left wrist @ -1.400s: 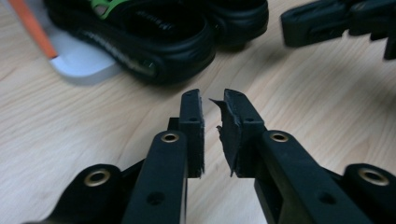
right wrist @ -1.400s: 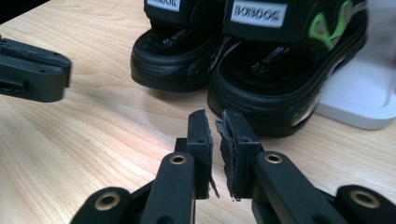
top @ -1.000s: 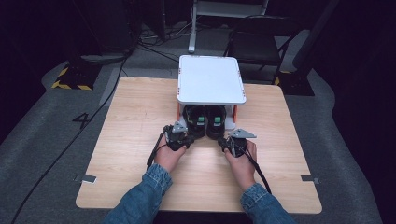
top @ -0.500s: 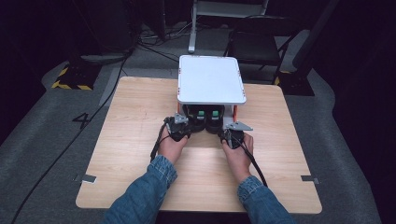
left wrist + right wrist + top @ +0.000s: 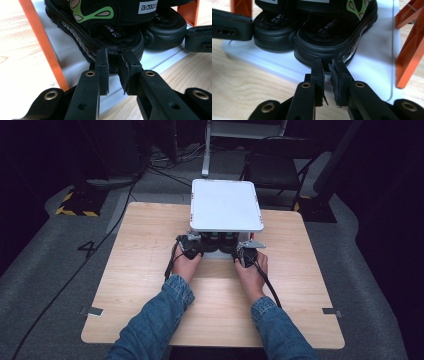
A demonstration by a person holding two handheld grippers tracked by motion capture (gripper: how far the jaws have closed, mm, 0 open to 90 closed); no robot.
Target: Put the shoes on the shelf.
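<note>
Two black sandals with green marks stand side by side on the white lower shelf (image 5: 72, 67) of a small rack with orange legs. My left gripper (image 5: 113, 58) has its tips at the heel of the left sandal (image 5: 117, 37). My right gripper (image 5: 326, 66) sits the same way at the heel of the right sandal (image 5: 329, 37). Both pairs of jaws have just been opening and show a narrow gap, with only the heel edge at the tips. In the high view both grippers (image 5: 197, 246) (image 5: 242, 251) meet the rack's front.
The rack's white top shelf (image 5: 225, 205) covers most of the sandals from above. Orange legs (image 5: 42, 42) (image 5: 409, 55) flank the shelf opening. The rack stands mid-back on the wooden table (image 5: 145, 250). A chair (image 5: 272, 167) and cables lie beyond it.
Both hands have moved forward toward the rack, and the sandals have slid farther in under the top shelf.
</note>
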